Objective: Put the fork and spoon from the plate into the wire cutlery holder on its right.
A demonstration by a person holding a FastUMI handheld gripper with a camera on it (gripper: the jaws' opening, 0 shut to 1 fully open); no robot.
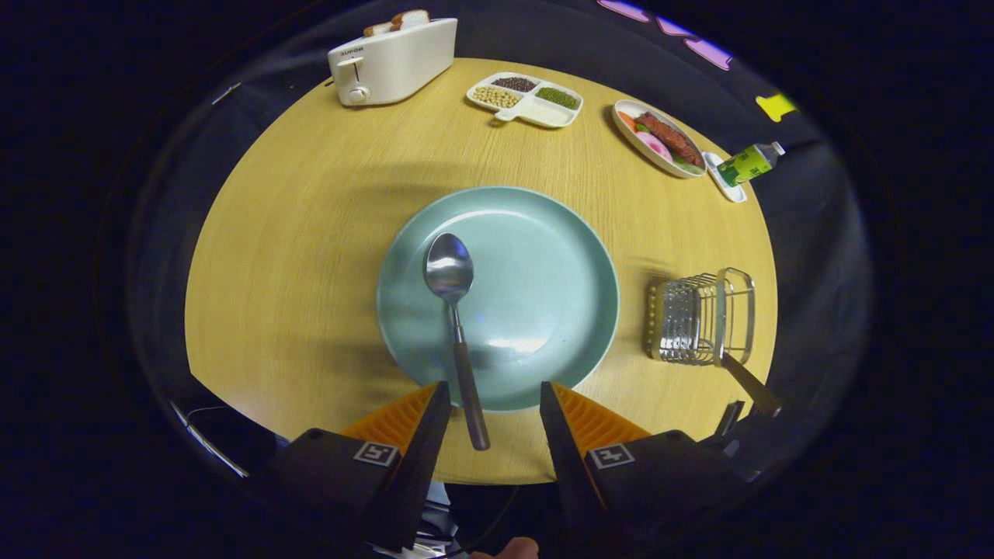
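A toaster (392, 58) stood far left on the table (311, 233), then a divided tray (525, 99), a food dish (658, 137) and a bottle (750, 163). The spoon (457, 326) lay on the plate (536, 295), its handle reaching between the fingers of the gripper (495, 400), which stood wide apart, touching nothing. Right of the plate, the holder (703, 317) held the fork (749, 380), handle slanting out.

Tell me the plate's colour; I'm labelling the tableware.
Pale teal, a plain blue-green; the plate shows best in the gripper view, with the spoon lying on it.
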